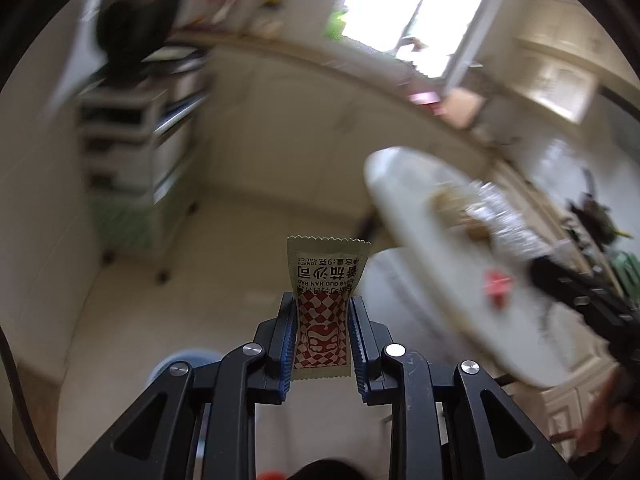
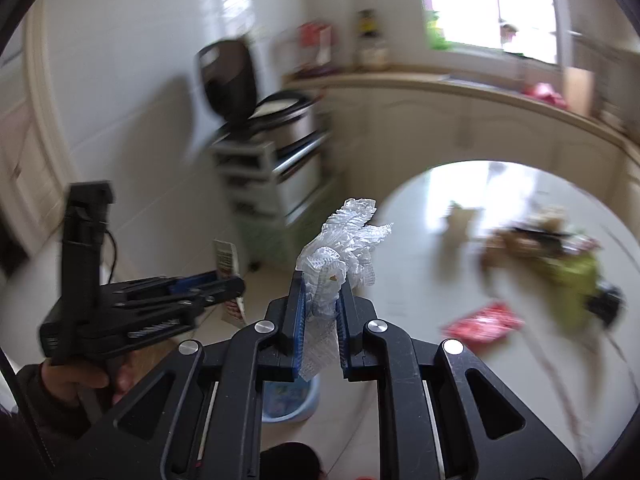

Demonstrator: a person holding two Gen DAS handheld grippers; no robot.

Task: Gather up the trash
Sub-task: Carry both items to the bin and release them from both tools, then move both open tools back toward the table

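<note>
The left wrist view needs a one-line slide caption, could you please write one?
Left gripper holds a ketchup packet upright beside the round white table.

Daylight comes from a window (image 1: 416, 12), blown out to pure white in both views. The room beyond is smeared by motion blur: the counter (image 2: 460, 88), the shelf cart (image 1: 132, 128) and the round table (image 2: 440, 248) all lose their edges. Only the near foreground is sharp. The tabletop carries a pale glare. Fisheye bending curves straight lines, and black vignette fills the corners
</note>
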